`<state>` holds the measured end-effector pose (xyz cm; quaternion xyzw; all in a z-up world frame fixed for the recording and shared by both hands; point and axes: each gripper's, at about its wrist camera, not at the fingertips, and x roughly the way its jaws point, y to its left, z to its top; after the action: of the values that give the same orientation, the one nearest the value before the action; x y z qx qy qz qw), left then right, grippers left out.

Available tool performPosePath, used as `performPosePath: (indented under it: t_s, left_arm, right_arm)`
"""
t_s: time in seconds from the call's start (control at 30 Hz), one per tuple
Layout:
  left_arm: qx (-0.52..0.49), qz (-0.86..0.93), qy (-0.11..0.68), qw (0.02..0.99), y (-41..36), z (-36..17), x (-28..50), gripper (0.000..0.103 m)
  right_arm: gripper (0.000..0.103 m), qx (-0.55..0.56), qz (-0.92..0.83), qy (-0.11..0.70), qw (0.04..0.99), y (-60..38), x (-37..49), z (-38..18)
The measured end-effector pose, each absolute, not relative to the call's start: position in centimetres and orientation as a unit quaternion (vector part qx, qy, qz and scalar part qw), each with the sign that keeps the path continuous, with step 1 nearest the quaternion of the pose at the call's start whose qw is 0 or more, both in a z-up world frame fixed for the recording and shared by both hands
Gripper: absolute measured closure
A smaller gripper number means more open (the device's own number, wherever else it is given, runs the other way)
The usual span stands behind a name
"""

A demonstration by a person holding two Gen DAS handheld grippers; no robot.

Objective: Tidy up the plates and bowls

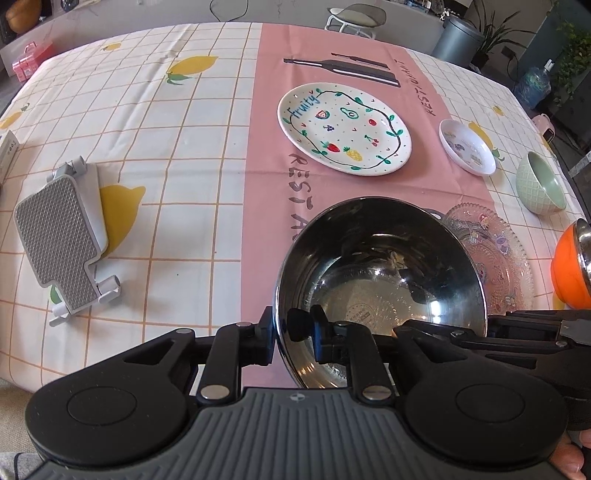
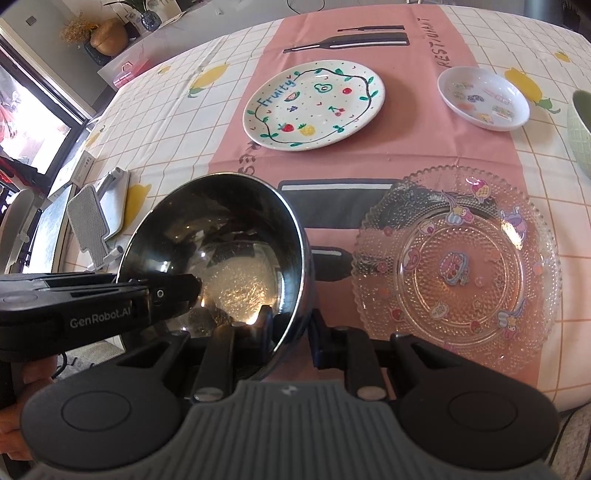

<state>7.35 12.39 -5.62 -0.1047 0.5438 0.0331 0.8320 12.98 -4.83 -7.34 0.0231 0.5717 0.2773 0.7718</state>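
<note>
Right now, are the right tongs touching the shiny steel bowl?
Touching. The right wrist view shows the right tongs pinching the shiny steel bowl by its rim, one finger inside, one outside.

This is a home dining room: ahead of the gripper a tablecloth (image 1: 155,122) with lemons covers the table, and beyond it stand a stool (image 1: 356,16) and house plants (image 1: 495,29).

Sunlit window (image 2: 33,122), white stool (image 1: 356,16)
</note>
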Motion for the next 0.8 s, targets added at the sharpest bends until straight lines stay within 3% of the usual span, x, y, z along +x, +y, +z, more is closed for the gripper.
performPosePath:
  t_s: [0.13,0.4,0.53,0.6,0.73,0.8]
  left_arm:
    - [-0.092,0.038,0.536,0.838,12.1,-5.4,7.4,0.082]
    - [-0.065,0.047,0.511,0.856,11.6,-4.7,7.4,0.072]
    - [-0.048,0.05,0.479,0.875,11.3,-3.7,6.9,0.046]
    - [-0.046,0.055,0.467,0.881,11.3,-3.3,6.8,0.046]
    - [-0.051,0.06,0.459,0.885,11.5,-2.9,6.7,0.045]
    - [-0.055,0.064,0.453,0.888,11.6,-2.7,6.6,0.041]
  right_arm:
    - [0.084,0.019,0.278,0.567,0.775,-4.8,13.0,-7.3]
    - [0.083,0.034,0.285,0.57,0.77,-5.1,13.4,-7.4]
    - [0.067,0.054,0.3,0.567,0.765,-5.5,13.4,-7.1]
    - [0.056,0.045,0.298,0.561,0.771,-5.4,13.2,-6.7]
    - [0.049,0.031,0.298,0.547,0.781,-5.4,12.7,-6.2]
    - [0.039,0.035,0.303,0.544,0.782,-5.6,12.5,-6.0]
